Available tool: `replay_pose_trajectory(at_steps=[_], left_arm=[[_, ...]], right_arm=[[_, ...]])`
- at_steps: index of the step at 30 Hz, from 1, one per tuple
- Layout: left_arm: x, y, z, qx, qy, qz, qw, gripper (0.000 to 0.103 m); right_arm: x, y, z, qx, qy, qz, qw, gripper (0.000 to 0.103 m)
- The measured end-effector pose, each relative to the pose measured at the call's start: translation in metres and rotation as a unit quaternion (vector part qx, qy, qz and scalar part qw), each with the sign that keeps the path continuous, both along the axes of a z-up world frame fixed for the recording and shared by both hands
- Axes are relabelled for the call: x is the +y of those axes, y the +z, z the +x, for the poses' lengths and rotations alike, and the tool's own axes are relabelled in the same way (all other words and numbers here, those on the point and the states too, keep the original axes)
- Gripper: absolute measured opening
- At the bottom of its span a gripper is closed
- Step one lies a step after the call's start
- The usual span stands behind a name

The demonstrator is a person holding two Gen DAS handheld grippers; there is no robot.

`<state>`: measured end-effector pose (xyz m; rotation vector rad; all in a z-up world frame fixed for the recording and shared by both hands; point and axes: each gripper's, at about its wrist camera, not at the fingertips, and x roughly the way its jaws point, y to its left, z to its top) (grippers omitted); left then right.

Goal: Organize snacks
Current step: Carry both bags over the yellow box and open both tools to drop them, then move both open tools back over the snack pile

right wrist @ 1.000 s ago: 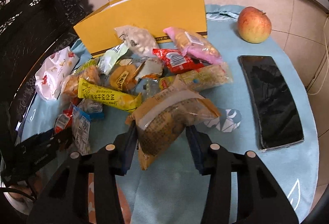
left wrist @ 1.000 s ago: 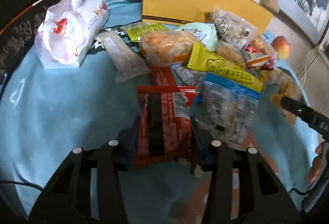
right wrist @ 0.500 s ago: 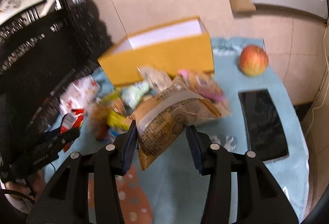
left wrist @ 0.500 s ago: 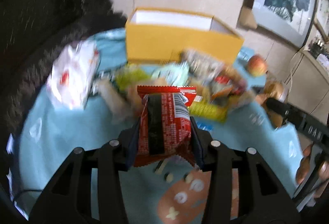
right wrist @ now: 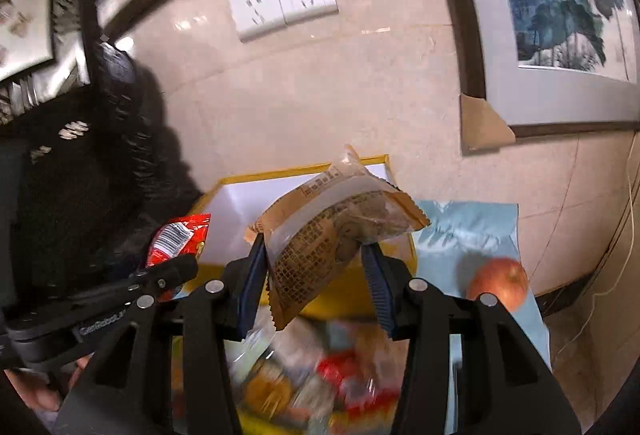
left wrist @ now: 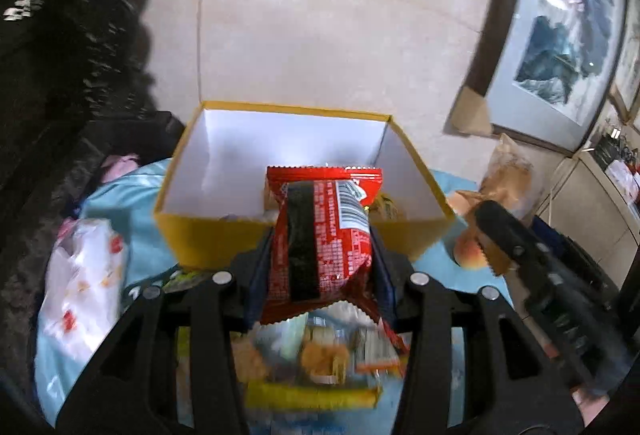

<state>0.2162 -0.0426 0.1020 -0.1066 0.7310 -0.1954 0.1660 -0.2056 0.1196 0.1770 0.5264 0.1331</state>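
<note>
Two packets I am carrying: left gripper (left wrist: 316,267) is clamping the red snack packet (left wrist: 320,235) above the yellow box's (left wrist: 208,239) near wall; right gripper (right wrist: 316,275) is pinching the brown pastry packet (right wrist: 332,235) over that box's right side.

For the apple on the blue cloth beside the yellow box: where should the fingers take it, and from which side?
Grip the apple across its widest middle, coming from above. It is round and sits alone on the blue cloth, apart from the yellow box and the blurred snack pile, so the top is probably the freest approach. Both grippers are occupied: the right gripper holds a brown packet.
</note>
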Motion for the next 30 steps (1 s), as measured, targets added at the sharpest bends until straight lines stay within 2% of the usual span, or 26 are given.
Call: replay_pose_trajectory(at_steps=[3,7,8,9,10,12,13,14,17,20,23,25,28,30], left_arm=[[-0.001,-0.017,0.045,0.022,0.010,0.001,0.9997,0.045],[0.009,-0.050,0.091,0.064,0.033,-0.021,0.9972,0.045],[0.013,-0.055,0.094,0.070,0.043,-0.027,0.9963,0.060],[0.019,-0.060,0.096,0.072,0.055,-0.047,0.9947,0.072],[0.023,-0.060,0.094,0.065,0.057,-0.065,0.9942,0.078],[0.026,-0.055,0.084,0.046,0.057,-0.070,0.9949,0.087],[0.025,-0.051,0.078,0.043,0.055,-0.064,0.9955,0.094],[0.024,-0.047,0.072,0.040,0.050,-0.061,0.9961,0.096],[0.028,-0.036,0.047,0.049,0.047,-0.083,0.9942,0.100],[0.029,-0.030,0.011,0.057,0.034,-0.089,0.9938,0.101],[0.026,-0.029,-0.034,0.043,0.030,-0.060,0.9968,0.101],[0.026,-0.032,-0.075,0.005,0.038,-0.032,0.9988,0.101],[0.025,-0.043,-0.122,-0.037,0.034,0.004,0.9987,0.101],[0.026,-0.054,-0.146,-0.048,0.039,0.029,0.9977,0.101]], right_arm=[[0.012,-0.023,0.048,0.020,-0.006,-0.033,0.999,0.048],[0.036,-0.047,0.078,0.011,0.012,-0.109,0.994,0.049],[0.040,-0.051,0.079,0.009,0.014,-0.124,0.992,0.053],[0.045,-0.053,0.080,0.005,0.018,-0.145,0.989,0.060],[0.049,-0.054,0.075,-0.004,0.002,-0.174,0.985,0.065],[0.045,-0.048,0.063,-0.029,-0.018,-0.180,0.983,0.089],[0.038,-0.042,0.054,-0.038,-0.020,-0.160,0.986,0.096],[0.032,-0.035,0.045,-0.048,-0.023,-0.138,0.989,0.102],[0.022,-0.022,0.019,-0.056,-0.023,-0.107,0.992,0.102],[0.015,-0.017,-0.016,-0.045,-0.026,-0.098,0.994,0.102],[0.011,-0.025,-0.062,-0.057,-0.045,-0.087,0.994,0.102],[0.008,-0.034,-0.094,-0.074,-0.056,-0.070,0.993,0.102],[0.006,-0.052,-0.123,-0.042,-0.047,-0.048,0.997,0.102],[0.004,-0.065,-0.138,-0.026,-0.048,-0.031,0.998,0.102]])
